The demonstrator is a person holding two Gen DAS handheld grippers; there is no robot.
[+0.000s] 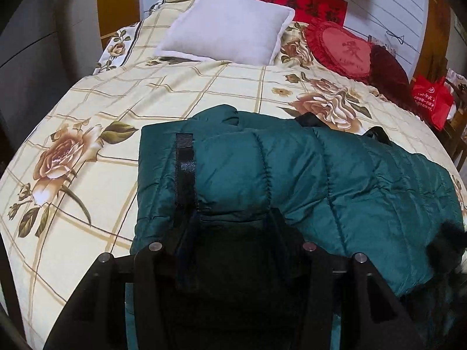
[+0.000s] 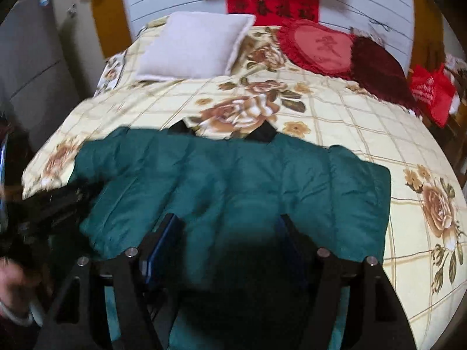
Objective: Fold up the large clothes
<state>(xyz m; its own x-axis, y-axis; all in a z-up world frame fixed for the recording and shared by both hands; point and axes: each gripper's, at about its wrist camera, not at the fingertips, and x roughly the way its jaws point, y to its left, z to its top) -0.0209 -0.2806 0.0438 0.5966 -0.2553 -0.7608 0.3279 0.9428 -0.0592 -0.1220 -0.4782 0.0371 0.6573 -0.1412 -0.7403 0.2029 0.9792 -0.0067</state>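
Observation:
A dark green quilted puffer jacket (image 1: 292, 169) lies folded on the floral bed cover (image 1: 87, 110); it also shows in the right wrist view (image 2: 233, 180). A black strip (image 1: 184, 163) runs along its left edge and black fur trim (image 1: 446, 239) shows at its right. My left gripper (image 1: 232, 215) is open, its fingers astride the jacket's near fold. My right gripper (image 2: 230, 221) is open too, its fingers wide apart over the jacket's near edge. Black fur trim (image 2: 52, 201) sits at the left of the right wrist view.
A white pillow (image 1: 227, 26) and a red heart cushion (image 1: 341, 49) lie at the head of the bed. A red bag (image 1: 432, 99) stands off the bed's right side. A grey cabinet (image 1: 26, 58) is on the left. A hand (image 2: 11, 285) shows at lower left.

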